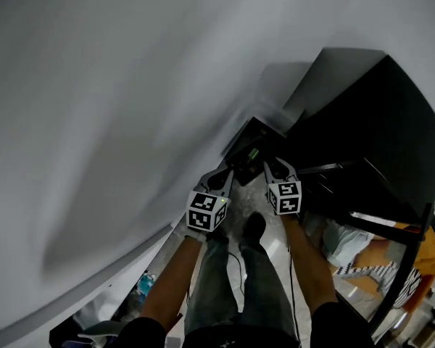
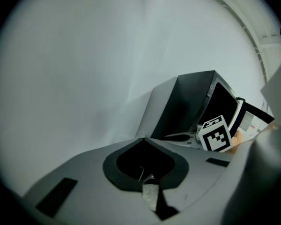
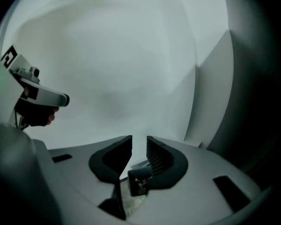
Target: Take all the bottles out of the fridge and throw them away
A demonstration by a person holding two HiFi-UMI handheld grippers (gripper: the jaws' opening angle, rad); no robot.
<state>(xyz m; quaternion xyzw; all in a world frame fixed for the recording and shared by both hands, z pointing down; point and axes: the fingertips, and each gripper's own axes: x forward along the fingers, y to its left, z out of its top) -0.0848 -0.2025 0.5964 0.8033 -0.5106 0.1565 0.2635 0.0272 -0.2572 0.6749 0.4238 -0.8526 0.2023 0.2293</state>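
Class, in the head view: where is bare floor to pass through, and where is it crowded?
Bare: the narrow floor strip between the white wall and the black cabinet, around the shoe. Crowded: lower right, orange and striped things behind a black frame; lower left, a blue item.

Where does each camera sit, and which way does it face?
Head view: on the person's head, facing steeply down at the left gripper, right gripper, forearms, legs, plain white wall and black box-shaped cabinet.
Left gripper view: on the left gripper, along its shut jaws toward wall and cabinet.
Right gripper view: on the right gripper, along its open, empty jaws toward the wall.
Shared: each gripper view catches the other gripper.
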